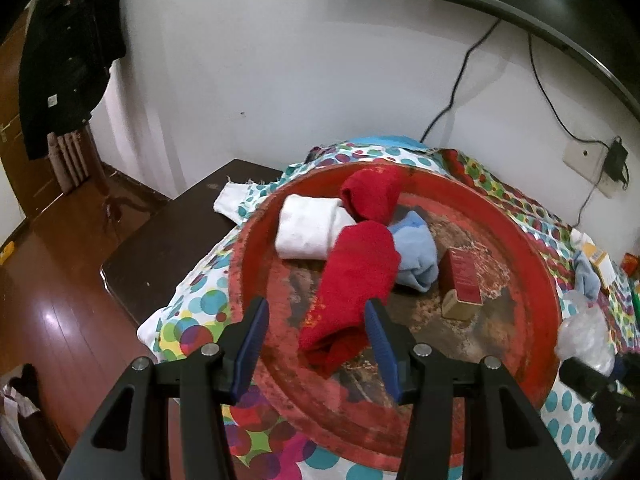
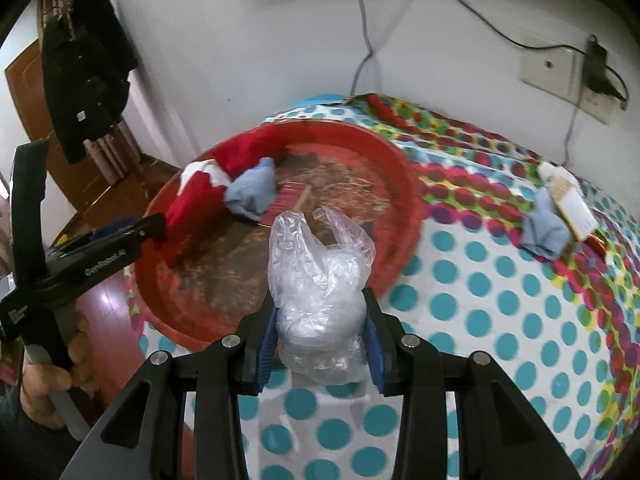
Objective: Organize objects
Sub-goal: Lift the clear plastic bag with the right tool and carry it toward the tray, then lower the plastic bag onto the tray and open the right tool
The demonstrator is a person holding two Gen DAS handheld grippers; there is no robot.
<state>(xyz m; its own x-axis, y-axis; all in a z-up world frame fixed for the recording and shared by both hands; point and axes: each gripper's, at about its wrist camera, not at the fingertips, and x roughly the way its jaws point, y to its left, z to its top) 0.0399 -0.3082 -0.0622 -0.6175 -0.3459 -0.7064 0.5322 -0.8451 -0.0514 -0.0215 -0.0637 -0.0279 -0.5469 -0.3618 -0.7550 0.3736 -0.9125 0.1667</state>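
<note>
Right wrist: plastic bag [image 2: 320,280] hides red box [image 2: 290,200].

the right gripper [image 2: 320,334] clamps a crumpled clear plastic bag [image 2: 320,280] over the dotted cloth [image 2: 500,320], just beside the red basin [image 2: 400,168]. the basin holds red socks [image 2: 192,200], a blue sock [image 2: 252,192] and a small red box [image 2: 286,204]. at far left a hand [image 2: 48,380] grips the left gripper [image 2: 92,252].
</note>
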